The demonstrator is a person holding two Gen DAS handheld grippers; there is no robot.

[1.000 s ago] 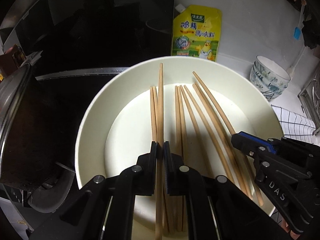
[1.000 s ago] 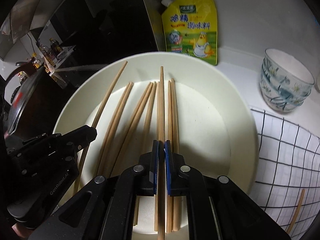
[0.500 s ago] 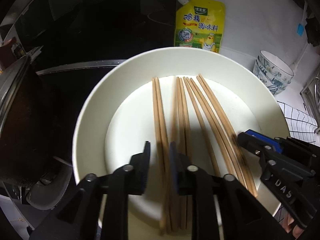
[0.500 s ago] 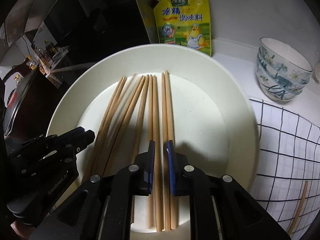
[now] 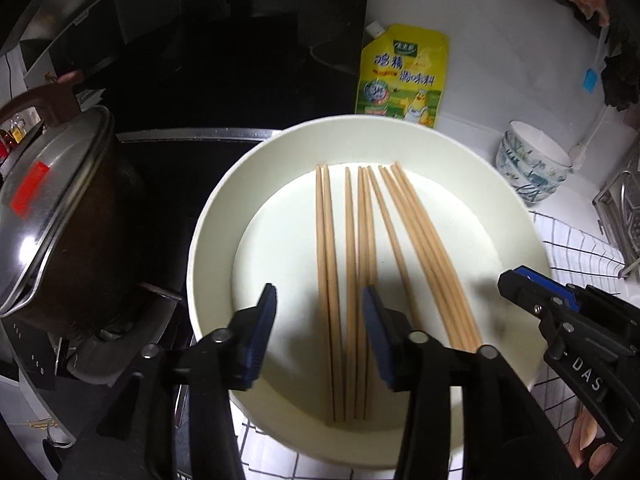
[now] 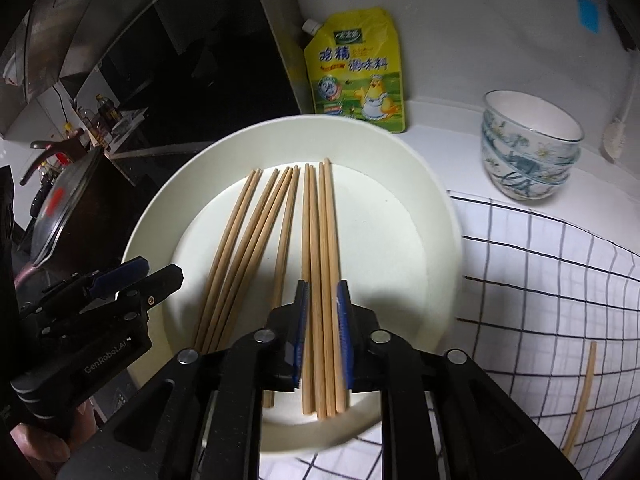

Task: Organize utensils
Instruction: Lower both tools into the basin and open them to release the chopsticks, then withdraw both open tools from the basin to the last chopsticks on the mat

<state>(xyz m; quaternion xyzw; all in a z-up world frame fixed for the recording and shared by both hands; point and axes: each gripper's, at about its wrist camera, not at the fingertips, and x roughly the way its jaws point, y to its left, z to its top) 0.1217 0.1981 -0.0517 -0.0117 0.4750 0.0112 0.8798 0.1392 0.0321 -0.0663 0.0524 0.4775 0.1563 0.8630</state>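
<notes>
Several wooden chopsticks [image 5: 352, 264] lie side by side in a wide cream plate [image 5: 216, 216]; they also show in the right wrist view [image 6: 316, 264] on the same plate [image 6: 420, 216]. My left gripper [image 5: 320, 304] is open and empty above the near ends of the left chopsticks. My right gripper [image 6: 323, 292] is open, its jaws standing either side of the rightmost chopsticks without holding them. One loose chopstick [image 6: 582, 396] lies on the checked cloth at the right.
A lidded dark pot [image 5: 60, 208] stands on the stove at the left. A yellow seasoning pouch [image 5: 402, 76] leans on the wall behind the plate. Stacked patterned bowls [image 6: 530, 152] stand at the back right. A white checked cloth [image 6: 540, 280] lies under the plate's right side.
Both grippers have opened and let go of the chopsticks they held, which now lie flat in the plate. Both grippers have drawn back and up a little.
</notes>
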